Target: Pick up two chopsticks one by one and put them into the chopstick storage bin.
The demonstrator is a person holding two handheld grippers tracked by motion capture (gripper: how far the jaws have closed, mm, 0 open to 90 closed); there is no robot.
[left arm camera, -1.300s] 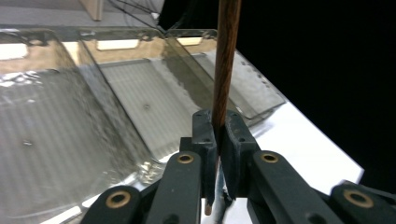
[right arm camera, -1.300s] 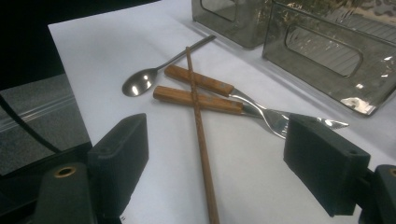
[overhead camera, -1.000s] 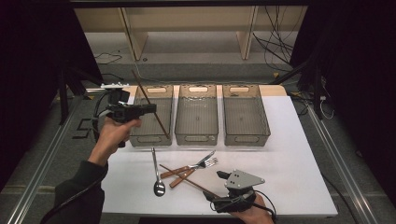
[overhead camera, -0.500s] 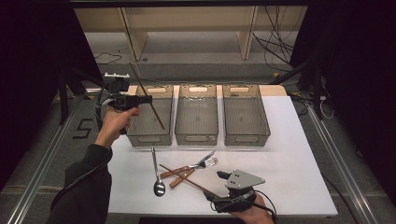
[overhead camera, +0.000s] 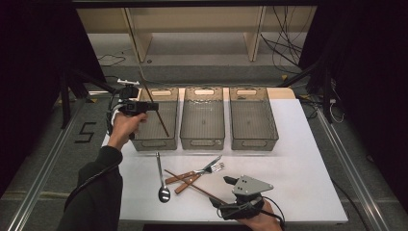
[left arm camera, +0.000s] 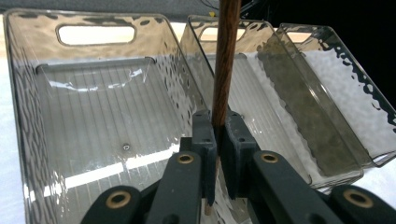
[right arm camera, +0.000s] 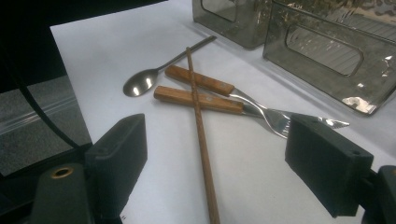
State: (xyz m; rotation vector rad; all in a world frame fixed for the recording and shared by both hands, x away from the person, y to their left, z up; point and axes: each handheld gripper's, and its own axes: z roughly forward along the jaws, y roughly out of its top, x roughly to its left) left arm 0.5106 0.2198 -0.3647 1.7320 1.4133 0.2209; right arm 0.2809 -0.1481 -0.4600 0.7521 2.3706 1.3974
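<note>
My left gripper [overhead camera: 153,107] is shut on a dark wooden chopstick [overhead camera: 155,109], which stands steeply tilted over the left clear bin [overhead camera: 144,142]. In the left gripper view the chopstick [left arm camera: 224,60] rises from between the closed jaws of that gripper [left arm camera: 217,128], above the bin's ribbed floor [left arm camera: 93,121]. My right gripper [overhead camera: 222,193] rests low at the table's near edge. Its jaws [right arm camera: 222,163] stand wide open on either side of a second chopstick [right arm camera: 198,112], which lies across two wooden-handled forks [right arm camera: 187,97] without being touched by the jaws.
A steel spoon [overhead camera: 161,179] lies left of the forks [overhead camera: 192,177] on the white tabletop [overhead camera: 298,163]. The middle bin [overhead camera: 202,142] and the right bin [overhead camera: 254,142] stand beside the left one. Cables trail over the floor behind the table.
My left hand has carried the chopstick a little farther from the person, over the left bin, and the forearm has stretched out. The right gripper and the cutlery have stayed put.
</note>
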